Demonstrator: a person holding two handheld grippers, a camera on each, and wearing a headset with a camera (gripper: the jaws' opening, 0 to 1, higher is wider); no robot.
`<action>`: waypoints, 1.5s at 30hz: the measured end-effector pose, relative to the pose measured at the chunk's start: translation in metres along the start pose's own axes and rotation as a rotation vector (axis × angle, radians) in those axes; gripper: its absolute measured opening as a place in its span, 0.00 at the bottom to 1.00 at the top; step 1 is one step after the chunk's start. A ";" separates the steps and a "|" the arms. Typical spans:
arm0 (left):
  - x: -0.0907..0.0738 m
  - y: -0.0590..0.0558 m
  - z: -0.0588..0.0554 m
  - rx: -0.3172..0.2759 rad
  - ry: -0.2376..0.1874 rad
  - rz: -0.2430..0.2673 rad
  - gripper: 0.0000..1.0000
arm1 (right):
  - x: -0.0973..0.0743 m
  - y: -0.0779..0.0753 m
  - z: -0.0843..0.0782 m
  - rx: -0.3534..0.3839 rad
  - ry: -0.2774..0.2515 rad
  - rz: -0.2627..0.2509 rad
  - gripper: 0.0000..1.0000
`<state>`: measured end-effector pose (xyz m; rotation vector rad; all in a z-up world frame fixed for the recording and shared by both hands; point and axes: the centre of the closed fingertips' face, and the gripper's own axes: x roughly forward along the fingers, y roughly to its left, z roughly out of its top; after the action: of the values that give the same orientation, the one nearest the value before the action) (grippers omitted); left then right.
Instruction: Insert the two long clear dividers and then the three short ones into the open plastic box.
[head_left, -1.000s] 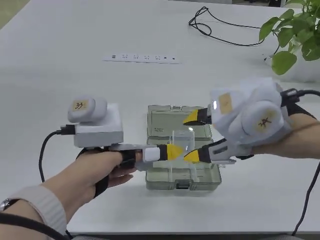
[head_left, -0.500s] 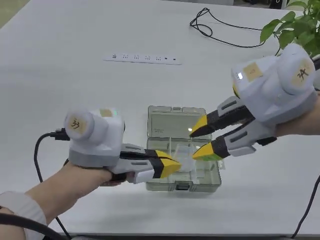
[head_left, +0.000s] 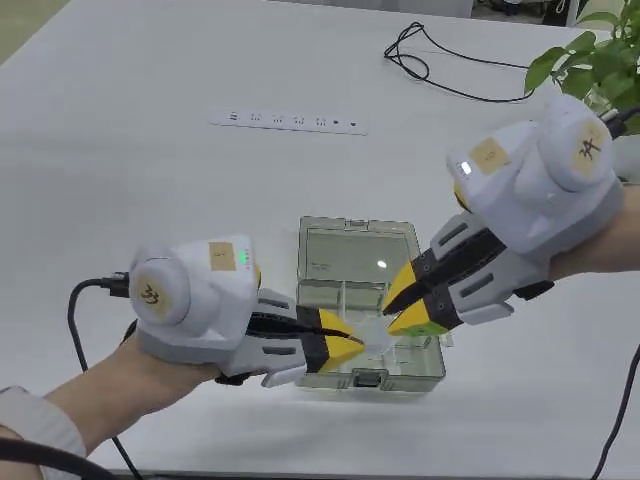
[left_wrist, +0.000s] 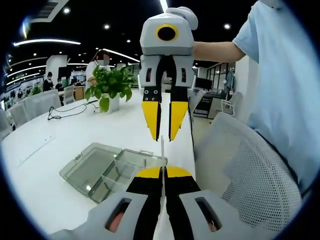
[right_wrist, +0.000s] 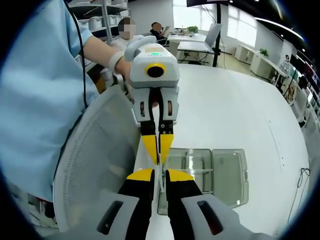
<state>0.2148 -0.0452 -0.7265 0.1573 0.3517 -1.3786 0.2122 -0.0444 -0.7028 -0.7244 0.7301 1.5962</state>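
The open plastic box (head_left: 325, 300) lies near the table's front edge, lid flat behind a base with dividers standing in it; it also lies below the jaws as the box (left_wrist: 107, 170) and the box (right_wrist: 215, 170). Over its front part, my left gripper (head_left: 350, 350) is shut on a small clear divider (head_left: 378, 338), seen edge-on as the divider (left_wrist: 162, 150). My right gripper (head_left: 405, 311) faces it from the right, its jaws a little apart on either side of the divider's far edge. The left gripper (left_wrist: 162, 172) and right gripper (left_wrist: 163, 131) point at each other.
A white power strip (head_left: 288, 122) lies mid-table, with a black cable (head_left: 440, 60) and a potted plant (head_left: 590, 60) at the far right. The left gripper's cord (head_left: 80, 320) trails off the front left. A mesh chair (left_wrist: 250, 175) and the person's light blue shirt (right_wrist: 35, 90) are close behind.
The left gripper has rolled over and pushed right with the divider. The right gripper swung up, then came down toward it, and its jaws have narrowed around the divider's edge.
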 end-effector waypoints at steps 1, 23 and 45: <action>0.000 0.000 0.000 0.008 -0.001 0.000 0.00 | 0.000 -0.002 -0.001 0.001 0.004 0.001 0.09; -0.001 -0.002 0.002 0.007 -0.018 -0.002 0.00 | 0.004 -0.002 -0.006 -0.005 0.044 0.016 0.02; -0.021 0.030 -0.021 -0.122 0.021 0.188 0.57 | -0.010 -0.035 -0.049 0.067 0.211 -0.080 0.02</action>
<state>0.2381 -0.0129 -0.7423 0.1012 0.4266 -1.1674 0.2515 -0.0846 -0.7272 -0.8714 0.8924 1.4299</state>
